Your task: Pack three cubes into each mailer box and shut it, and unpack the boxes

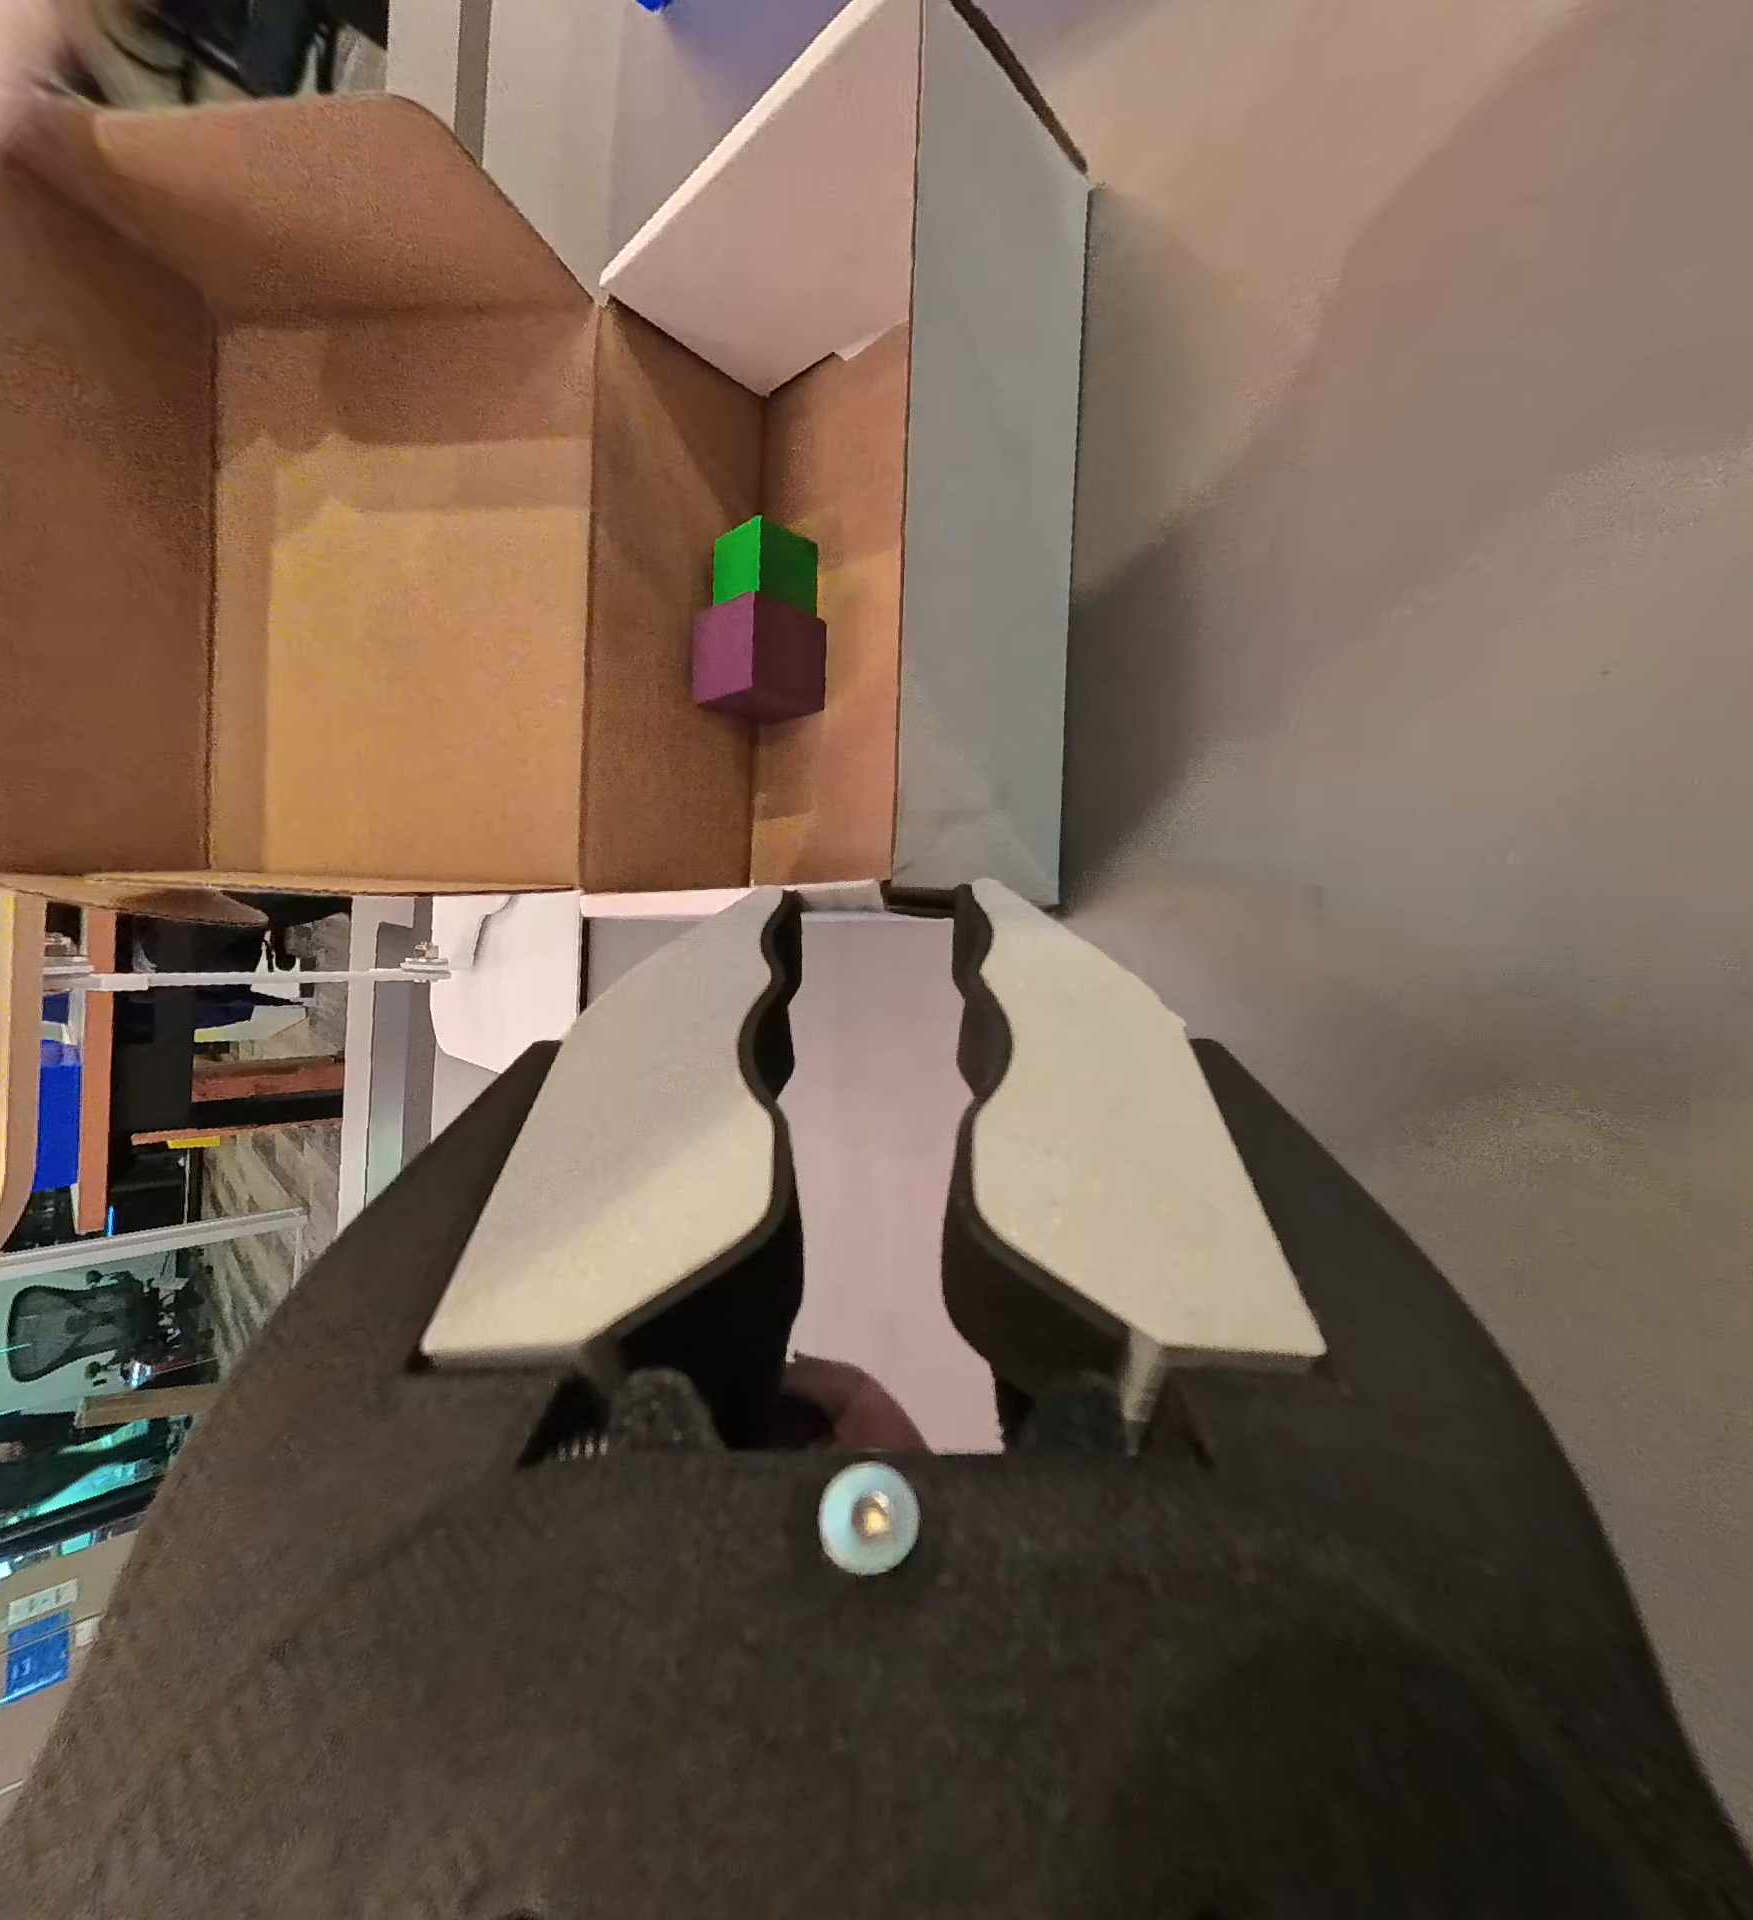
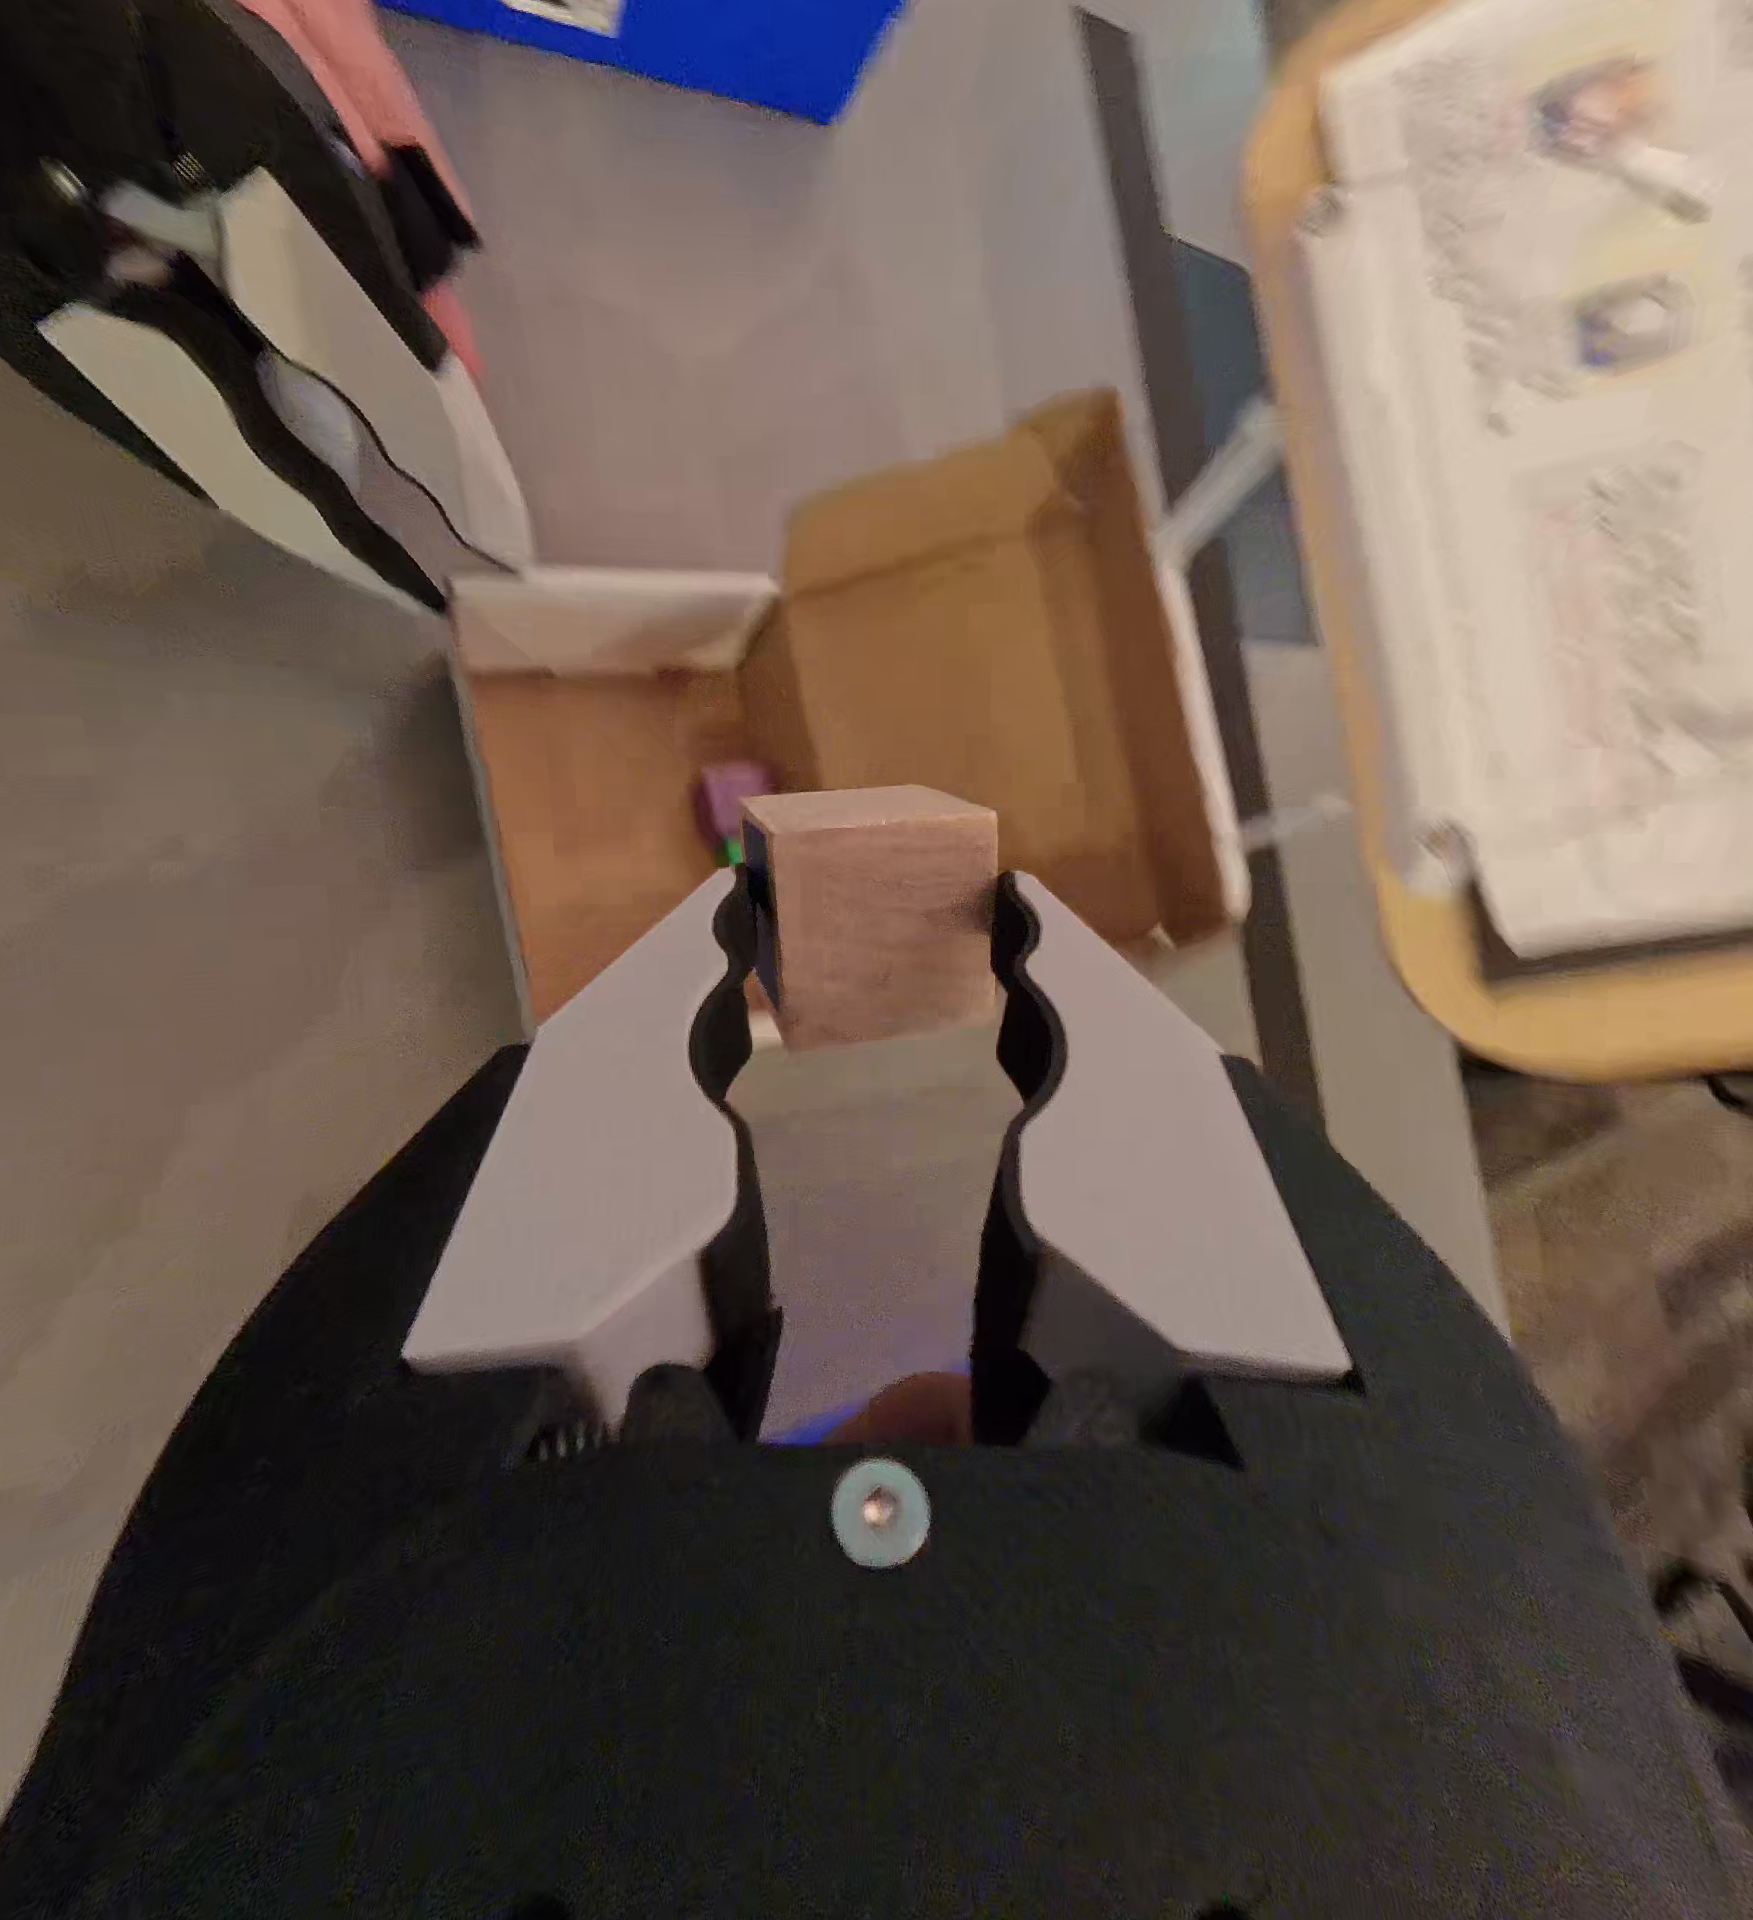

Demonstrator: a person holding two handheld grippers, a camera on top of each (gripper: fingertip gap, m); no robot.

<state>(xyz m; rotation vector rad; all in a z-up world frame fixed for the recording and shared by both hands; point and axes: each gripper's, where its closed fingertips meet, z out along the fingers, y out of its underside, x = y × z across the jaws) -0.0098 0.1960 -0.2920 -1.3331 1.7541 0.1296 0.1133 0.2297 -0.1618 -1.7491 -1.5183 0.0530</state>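
Grey worktop (image 2: 176, 883) under the open box (image 2: 965, 623), right tool (image 2: 872, 925) pinched the wood cube (image 2: 882, 914) on flat sides, looked light and rigid; left tool (image 1: 877, 904) narrow, empty.

no legible text found. printed sheets (image 2: 1578, 468) on the wooden board are blurred; the blue item's white label (image 2: 571, 12) is unreadable.
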